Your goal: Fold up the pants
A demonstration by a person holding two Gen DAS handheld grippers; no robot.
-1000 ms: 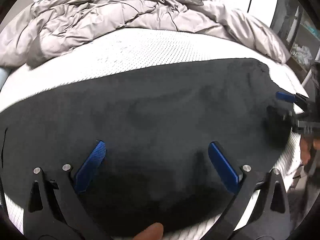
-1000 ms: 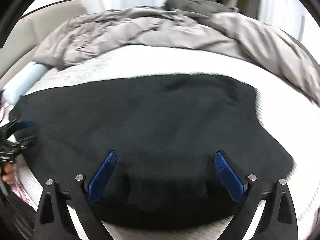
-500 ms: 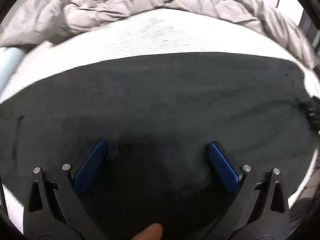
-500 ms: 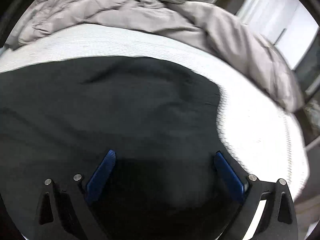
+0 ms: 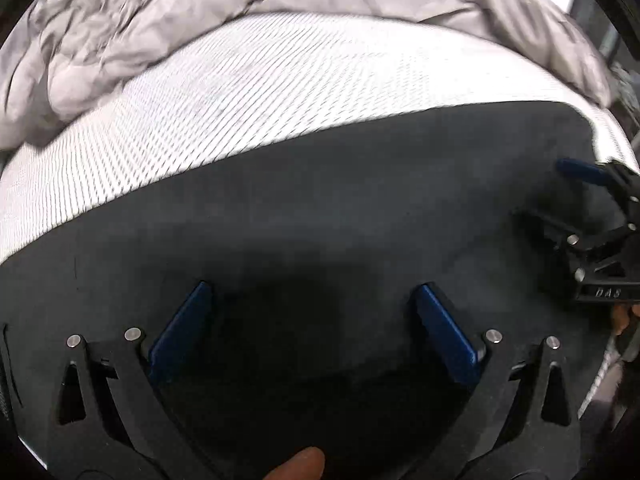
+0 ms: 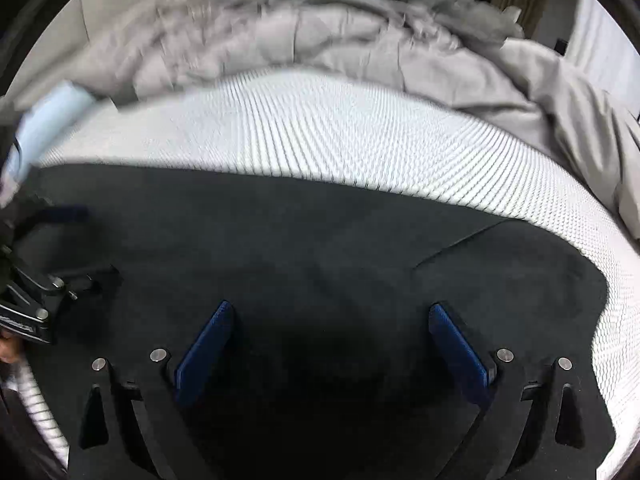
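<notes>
Black pants (image 5: pixel 340 208) lie spread flat across the white mattress (image 5: pixel 280 92); they also fill the lower half of the right wrist view (image 6: pixel 320 240). My left gripper (image 5: pixel 310 300) is open, low over the pants near their front edge. My right gripper (image 6: pixel 330 320) is open, low over the pants, with a fold line to its right. The right gripper also shows at the right edge of the left wrist view (image 5: pixel 560 196), open over the cloth. The left gripper shows at the left edge of the right wrist view (image 6: pixel 84 240).
A crumpled grey duvet (image 5: pixel 140 28) is heaped along the far side of the bed (image 6: pixel 360 48). A light blue bolster (image 6: pixel 52 116) lies at the far left. The mattress edge drops off at the right (image 6: pixel 616 320).
Both grippers have stayed open and swung over the pants. The views shifted, so each gripper is again visible in the other's view. The pants lie as before.
</notes>
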